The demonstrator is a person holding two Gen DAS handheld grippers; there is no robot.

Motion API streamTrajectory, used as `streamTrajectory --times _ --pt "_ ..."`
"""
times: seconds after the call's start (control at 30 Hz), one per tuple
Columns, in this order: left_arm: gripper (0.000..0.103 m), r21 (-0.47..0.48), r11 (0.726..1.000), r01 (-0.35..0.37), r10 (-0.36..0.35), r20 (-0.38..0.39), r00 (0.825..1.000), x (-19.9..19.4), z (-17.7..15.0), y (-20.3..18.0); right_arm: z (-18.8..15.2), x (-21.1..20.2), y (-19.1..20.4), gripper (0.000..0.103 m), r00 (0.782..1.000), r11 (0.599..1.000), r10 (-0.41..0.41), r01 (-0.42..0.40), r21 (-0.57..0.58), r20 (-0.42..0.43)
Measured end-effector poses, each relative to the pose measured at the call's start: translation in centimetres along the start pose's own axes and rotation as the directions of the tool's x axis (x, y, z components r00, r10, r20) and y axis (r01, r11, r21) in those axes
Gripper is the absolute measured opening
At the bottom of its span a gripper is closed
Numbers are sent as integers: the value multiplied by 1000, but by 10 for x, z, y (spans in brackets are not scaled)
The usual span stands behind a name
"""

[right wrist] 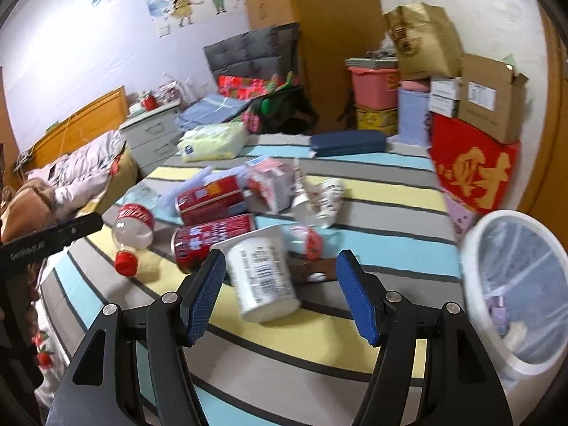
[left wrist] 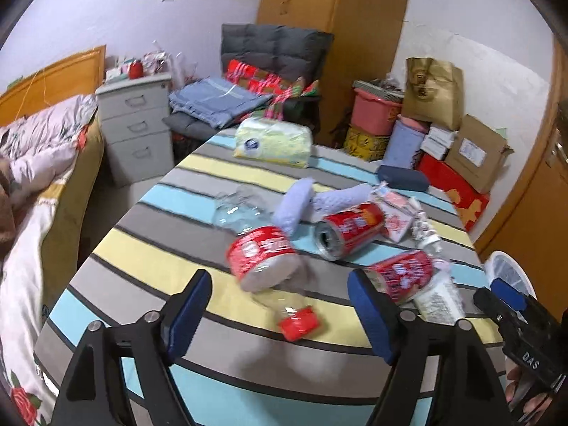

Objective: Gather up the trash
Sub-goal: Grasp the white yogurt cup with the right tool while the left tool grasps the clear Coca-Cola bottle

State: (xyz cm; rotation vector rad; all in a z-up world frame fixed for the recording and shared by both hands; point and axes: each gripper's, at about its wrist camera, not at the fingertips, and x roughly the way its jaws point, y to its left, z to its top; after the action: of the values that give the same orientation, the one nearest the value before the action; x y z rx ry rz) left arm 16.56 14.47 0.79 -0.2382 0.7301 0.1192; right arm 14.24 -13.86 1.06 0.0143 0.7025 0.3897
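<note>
I have both claws over the striped table, angled down at the litter. The left claw (left wrist: 280,305) stands wide with nothing pressed between its pads; the plastic bottle (left wrist: 262,259) lies on its side just ahead, red cap (left wrist: 298,323) toward me and roughly between the fingers. The right claw (right wrist: 280,294) is likewise wide and empty; the white paper cup (right wrist: 262,277) lies tipped over between its fingers, not gripped.

Risks, in my judgement: the bottle and cup are round and lying loose, so a finger landing off-centre would roll either one away, the bottle toward the table's left edge. The near can (left wrist: 401,277) sits just beside my left claw's right finger and touches the cup, so closing may drag or knock it. The two claws work near each other at the front edge and could collide.

The bin (right wrist: 514,294) stands at the table's right edge, beside the right claw.
</note>
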Motion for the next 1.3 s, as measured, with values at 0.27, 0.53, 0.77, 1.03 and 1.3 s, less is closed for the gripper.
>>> streamTrajectory --times 0.27,0.53,0.77,1.03,1.3 --pt "80 -30 1000 -4 3 -48 999 30 6 14 -2 18 12 68 998 1000 -8 6 -28 -58" --pt "80 -87 996 15 -23 -85 996 66 27 23 -3 29 17 68 994 999 -14 9 -46 -105" --pt "80 -68 998 -19 10 -132 991 89 30 22 -4 37 18 68 990 998 -30 22 -59 -141" --pt "80 -60 998 -29 20 -144 989 101 32 20 -4 43 16 68 986 998 -43 33 -61 -163" --pt "78 -54 998 -37 28 -158 987 111 32 17 -6 43 14 66 984 998 -40 32 -53 -175"
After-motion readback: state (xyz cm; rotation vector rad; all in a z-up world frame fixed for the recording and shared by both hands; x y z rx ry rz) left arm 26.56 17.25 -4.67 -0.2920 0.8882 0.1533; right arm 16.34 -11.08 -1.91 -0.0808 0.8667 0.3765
